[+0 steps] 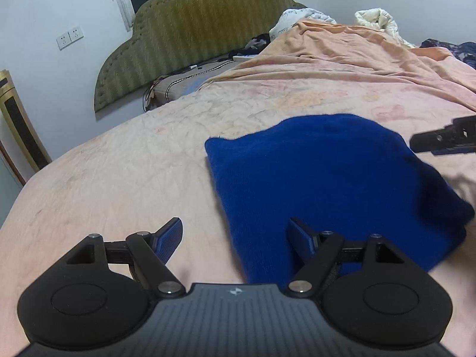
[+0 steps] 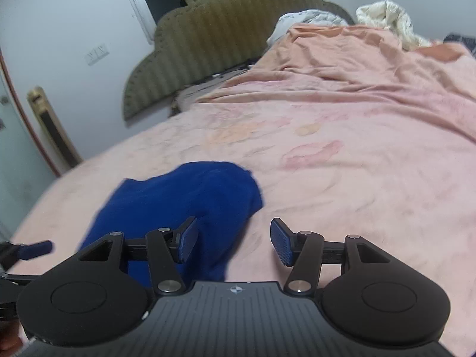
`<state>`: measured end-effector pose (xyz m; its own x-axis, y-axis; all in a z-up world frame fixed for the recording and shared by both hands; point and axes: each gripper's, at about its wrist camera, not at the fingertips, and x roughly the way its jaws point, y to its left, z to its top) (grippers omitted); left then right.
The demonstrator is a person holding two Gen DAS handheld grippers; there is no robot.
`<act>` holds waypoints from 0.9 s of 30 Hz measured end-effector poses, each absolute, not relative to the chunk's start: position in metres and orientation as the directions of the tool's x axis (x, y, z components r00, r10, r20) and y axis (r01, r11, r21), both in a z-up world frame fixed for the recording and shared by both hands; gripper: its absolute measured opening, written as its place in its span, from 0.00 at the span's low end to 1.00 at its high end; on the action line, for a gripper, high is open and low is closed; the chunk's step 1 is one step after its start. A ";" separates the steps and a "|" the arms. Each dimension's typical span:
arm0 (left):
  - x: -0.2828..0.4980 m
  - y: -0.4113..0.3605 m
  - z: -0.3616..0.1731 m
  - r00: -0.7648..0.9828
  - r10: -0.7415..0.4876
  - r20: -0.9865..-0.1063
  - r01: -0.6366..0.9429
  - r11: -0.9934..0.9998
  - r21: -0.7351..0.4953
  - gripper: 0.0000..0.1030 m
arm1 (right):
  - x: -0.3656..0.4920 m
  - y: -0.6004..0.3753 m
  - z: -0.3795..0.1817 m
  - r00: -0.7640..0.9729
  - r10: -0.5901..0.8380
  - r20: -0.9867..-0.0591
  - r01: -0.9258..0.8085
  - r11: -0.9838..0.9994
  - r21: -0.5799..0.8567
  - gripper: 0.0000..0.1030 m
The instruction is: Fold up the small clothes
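A folded royal-blue knit garment (image 1: 333,178) lies on the pink bedspread (image 1: 119,184). My left gripper (image 1: 235,238) is open just above the bed at the garment's near left edge; its right finger overlaps the blue cloth and its left finger is over bare bedspread. The right gripper's finger (image 1: 440,141) shows at the garment's far right side. In the right wrist view the garment (image 2: 190,199) lies low and left, and my right gripper (image 2: 235,242) is open over its right edge with nothing pressed between the pads. The left gripper's blue pad (image 2: 35,248) shows at the left border.
A padded olive headboard (image 1: 190,38) leans on the white wall behind the bed. An orange-pink blanket (image 1: 351,59) is rumpled at the far side, with white bedding (image 1: 374,19) and dark clothes (image 1: 452,47) beyond it. A gold-framed panel (image 1: 20,125) stands at the left.
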<state>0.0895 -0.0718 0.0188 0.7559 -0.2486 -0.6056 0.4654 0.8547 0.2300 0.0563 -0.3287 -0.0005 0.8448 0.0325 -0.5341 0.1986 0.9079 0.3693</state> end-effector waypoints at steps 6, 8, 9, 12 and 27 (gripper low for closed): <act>0.086 -0.047 0.000 0.737 -0.236 -0.634 0.459 0.862 0.214 0.78 | 0.021 -0.320 -0.015 0.800 0.159 -0.578 0.148 0.882 0.447 0.58; 0.083 -0.042 0.009 0.750 -0.231 -0.620 0.437 0.877 0.202 0.78 | 0.010 -0.317 -0.018 0.797 0.168 -0.580 0.145 0.878 0.455 0.57; 0.080 -0.040 0.014 0.760 -0.228 -0.609 0.426 0.882 0.201 0.78 | 0.003 -0.318 -0.016 0.807 0.157 -0.569 0.155 0.874 0.461 0.57; 0.079 -0.034 0.015 0.760 -0.223 -0.610 0.413 0.891 0.188 0.77 | -0.014 -0.324 -0.011 0.826 0.156 -0.542 0.156 0.861 0.485 0.48; 0.070 -0.022 0.017 0.781 -0.185 -0.597 0.349 0.921 0.172 0.77 | -0.026 -0.296 -0.014 0.799 0.109 -0.591 0.135 0.926 0.353 0.22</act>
